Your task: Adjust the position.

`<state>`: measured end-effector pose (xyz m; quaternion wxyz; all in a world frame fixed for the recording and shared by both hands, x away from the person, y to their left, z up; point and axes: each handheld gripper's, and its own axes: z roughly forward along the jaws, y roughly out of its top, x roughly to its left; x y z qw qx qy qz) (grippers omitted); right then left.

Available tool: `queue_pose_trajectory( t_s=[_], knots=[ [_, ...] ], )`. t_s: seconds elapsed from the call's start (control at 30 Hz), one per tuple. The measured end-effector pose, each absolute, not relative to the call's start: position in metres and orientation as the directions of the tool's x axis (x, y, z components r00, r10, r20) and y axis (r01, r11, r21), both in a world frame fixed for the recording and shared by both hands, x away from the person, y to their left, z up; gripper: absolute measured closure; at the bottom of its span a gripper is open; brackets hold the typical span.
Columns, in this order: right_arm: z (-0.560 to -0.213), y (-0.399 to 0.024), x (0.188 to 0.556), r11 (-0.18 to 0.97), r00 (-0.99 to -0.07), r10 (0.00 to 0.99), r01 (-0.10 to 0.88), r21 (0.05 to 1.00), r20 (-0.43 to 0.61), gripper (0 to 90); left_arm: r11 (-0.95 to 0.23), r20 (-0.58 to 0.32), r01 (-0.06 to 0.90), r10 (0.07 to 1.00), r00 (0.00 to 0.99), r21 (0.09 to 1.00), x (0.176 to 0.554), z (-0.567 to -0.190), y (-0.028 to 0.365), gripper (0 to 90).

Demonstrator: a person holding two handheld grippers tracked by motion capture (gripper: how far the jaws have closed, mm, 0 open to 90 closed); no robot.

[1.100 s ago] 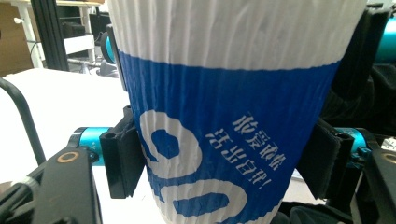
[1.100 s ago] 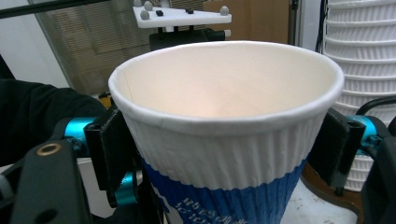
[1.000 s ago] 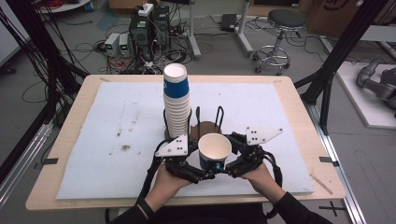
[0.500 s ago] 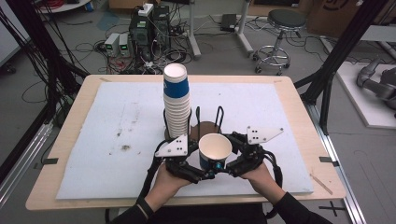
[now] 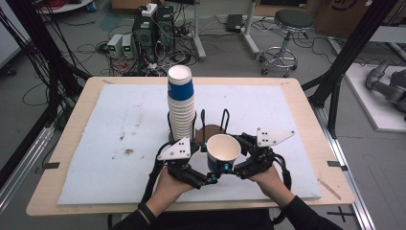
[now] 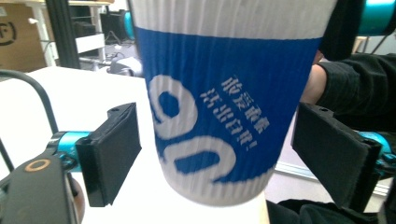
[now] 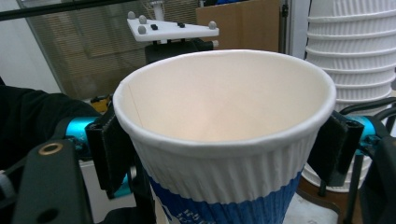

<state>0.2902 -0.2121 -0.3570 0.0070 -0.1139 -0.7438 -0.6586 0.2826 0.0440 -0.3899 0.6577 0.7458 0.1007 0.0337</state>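
Right gripper point(image 7: 224, 140) clamps the cup point(image 7: 224, 135); left gripper point(image 6: 229, 158) has just been opening, pads clear of it, handover done; placing remains

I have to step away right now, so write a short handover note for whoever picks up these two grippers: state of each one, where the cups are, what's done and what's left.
Left gripper: its fingers have just been opening; they stand apart from the cup, which sits between them with gaps on both sides.
Right gripper: its fingers press the cup just under the rim and have just been closing; it carries the cup, upright and empty.
Stack of cups: in the wire holder on the white mat, behind the hands.
Done: one cup is out and has passed to the right gripper.
Left: probably draw the left gripper back, then set the cup down.
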Motion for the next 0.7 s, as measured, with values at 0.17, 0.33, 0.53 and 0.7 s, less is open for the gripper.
queue_pose_trajectory(
  t_s=[0.17, 0.33, 0.53, 0.7],
  knots=[
    [-0.356, -0.217, 0.292, 0.113, -0.974, 0.176, 0.163, 0.98, 0.142, 21.1, -0.117, -0.058, 0.087, 0.232, 0.971, 0.989, 0.282, -0.385, 0.057, 15.1],
    [-0.356, -0.224, 0.295, 0.123, -0.971, 0.202, 0.153, 0.981, 0.126, 21.1, -0.142, -0.018, 0.058, 0.27, 0.963, 0.988, 0.279, -0.381, 0.069, 15.1],
    [-0.358, -0.234, 0.299, 0.125, -0.964, 0.241, 0.144, 0.982, 0.111, 21.1, -0.169, 0.025, 0.031, 0.321, 0.947, 0.985, 0.273, -0.379, 0.09, 15.1],
    [-0.359, -0.238, 0.301, 0.129, -0.959, 0.258, 0.152, 0.98, 0.115, 21.1, -0.16, 0.02, 0.044, 0.374, 0.927, 0.986, 0.273, -0.383, 0.111, 15.1]
  ],
)
